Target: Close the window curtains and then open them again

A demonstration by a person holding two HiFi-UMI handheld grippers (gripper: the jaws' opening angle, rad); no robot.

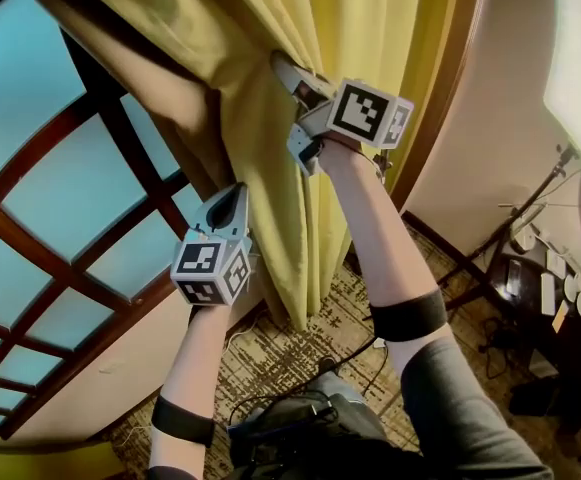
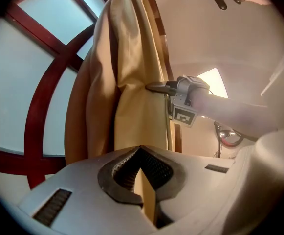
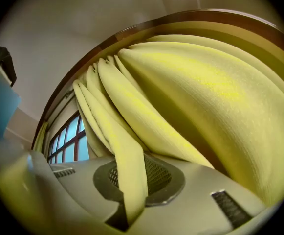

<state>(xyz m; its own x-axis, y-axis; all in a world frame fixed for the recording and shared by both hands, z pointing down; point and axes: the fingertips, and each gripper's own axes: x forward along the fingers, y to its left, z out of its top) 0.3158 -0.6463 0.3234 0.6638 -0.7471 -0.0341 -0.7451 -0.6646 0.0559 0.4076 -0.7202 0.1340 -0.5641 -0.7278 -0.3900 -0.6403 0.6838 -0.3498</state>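
The yellow curtain [image 1: 255, 28] hangs bunched beside the wood-framed window [image 1: 120, 133]. My left gripper [image 1: 232, 198], below and left of the other, points up into the curtain's lower edge. In the left gripper view its jaws [image 2: 142, 182] are shut on a thin fold of the curtain [image 2: 132, 82]. My right gripper [image 1: 284, 65] reaches higher into the folds, and its tips [image 2: 152, 87] show pinching the cloth there. Seen from the right gripper view, its jaws [image 3: 129, 190] are shut on a narrow pleat of the curtain [image 3: 205, 92]. The window panes to the left are uncovered.
A pale wall [image 1: 500, 118] and dark wooden trim run right of the curtain. On the patterned carpet [image 1: 300, 353] lie cables and dark gear [image 1: 300, 428] by the person's feet. A stand [image 1: 515, 233] and a low table with small items [image 1: 555, 293] are at the right.
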